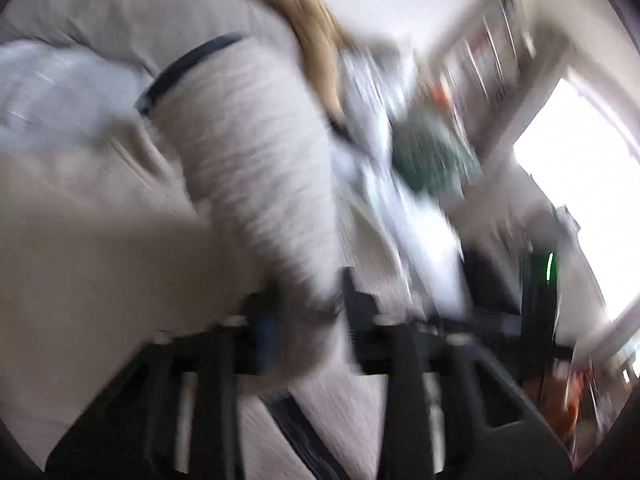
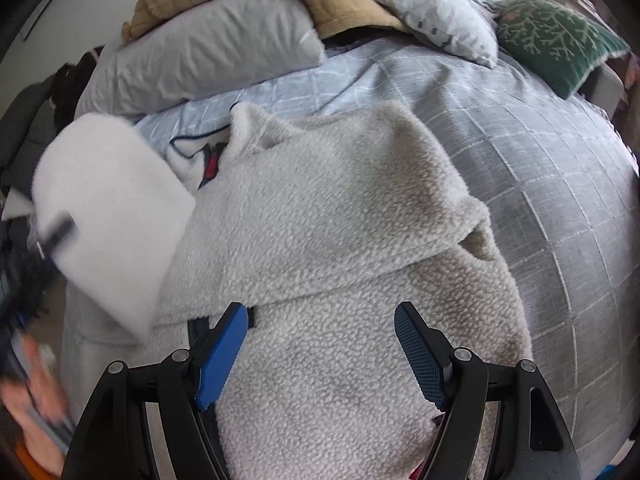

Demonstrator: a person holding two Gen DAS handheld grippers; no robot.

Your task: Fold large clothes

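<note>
- I see the fluffy light grey fleece jacket point(image 2: 332, 248) lying on the bed point(image 2: 560, 208), near its front edge, on the blue-grey checked cover.
- My right claw point(image 2: 320, 356) is wide, with its blue pads point(image 2: 220, 360) just above the fleece, holding nothing.
- My left claw point(image 1: 308, 316) is very blurry; it looks closed on a fleece sleeve point(image 1: 256, 152) lifted up.
- A grey pillow point(image 2: 208, 44) and a green pillow point(image 2: 556, 36) sit at the bed's far edge.

Nubbly matt fleece jacket point(image 2: 340, 240) on checked woven bedspread point(image 2: 540, 184) (smooth cotton pillow point(image 2: 208, 52) behind)
</note>
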